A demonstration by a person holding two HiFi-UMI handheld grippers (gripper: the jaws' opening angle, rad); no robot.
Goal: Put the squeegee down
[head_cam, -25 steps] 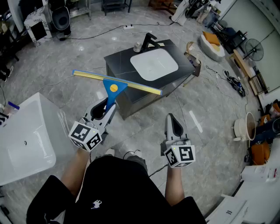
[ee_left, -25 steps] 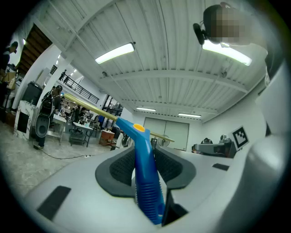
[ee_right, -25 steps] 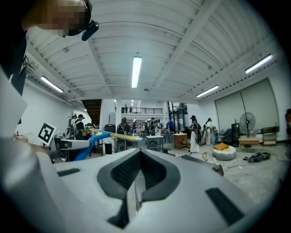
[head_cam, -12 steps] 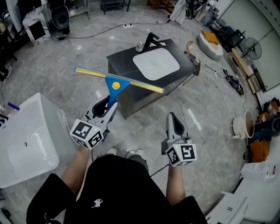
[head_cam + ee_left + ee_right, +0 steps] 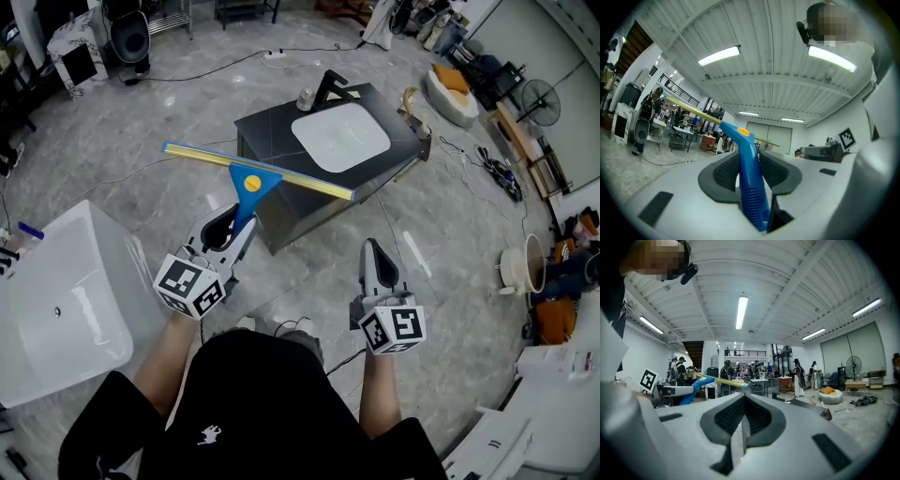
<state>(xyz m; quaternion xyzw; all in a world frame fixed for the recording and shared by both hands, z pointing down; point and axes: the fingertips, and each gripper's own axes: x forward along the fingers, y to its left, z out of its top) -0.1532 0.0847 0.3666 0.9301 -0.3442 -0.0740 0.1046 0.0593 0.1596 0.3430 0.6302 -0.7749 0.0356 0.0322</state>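
Observation:
The squeegee has a blue handle (image 5: pixel 247 195) with a yellow dot and a long yellow and blue blade (image 5: pixel 281 173). My left gripper (image 5: pixel 232 228) is shut on the handle and holds it level in the air, short of the dark sink cabinet (image 5: pixel 272 122). In the left gripper view the ribbed blue handle (image 5: pixel 751 187) is clamped between the dark pads, and the blade (image 5: pixel 691 109) crosses beyond them. My right gripper (image 5: pixel 373 257) is held level at the right, shut on nothing. From the right gripper view (image 5: pixel 743 416) the squeegee (image 5: pixel 704 379) shows at the left.
The cabinet carries a white basin (image 5: pixel 340 134) and a black tap (image 5: pixel 328 86). A white bathtub (image 5: pixel 56 300) stands at the left. Cables, a fan (image 5: pixel 547 103) and a cushion basket (image 5: pixel 457 94) lie on the grey tiled floor at the right. People stand far off in the hall.
Both grippers have drifted a little across the floor together, the squeegee still gripped. The bathtub and the cabinet have shifted slightly in the head view.

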